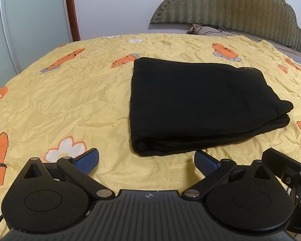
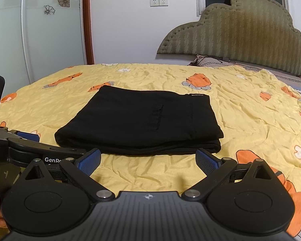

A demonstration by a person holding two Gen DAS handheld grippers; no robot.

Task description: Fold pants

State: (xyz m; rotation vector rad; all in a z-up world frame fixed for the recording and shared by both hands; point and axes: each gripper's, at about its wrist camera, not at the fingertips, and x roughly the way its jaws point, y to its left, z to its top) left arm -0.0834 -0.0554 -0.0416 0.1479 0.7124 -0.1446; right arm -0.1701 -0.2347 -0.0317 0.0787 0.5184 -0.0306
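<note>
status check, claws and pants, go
Left claw open, empty. Right claw open, empty. Black fabric pants folded into a compact stack on yellow carrot-print bedspread. Nothing in the way.

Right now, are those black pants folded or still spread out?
Folded. The black pants lie as a compact rectangle on the yellow bedspread, stacked layers showing along the near edge. Neither open claw touches them.

I count one folded pair of black pants (image 1: 200, 104) on one yellow bedspread (image 1: 70, 100), one headboard (image 2: 240, 32), and my two grippers.
</note>
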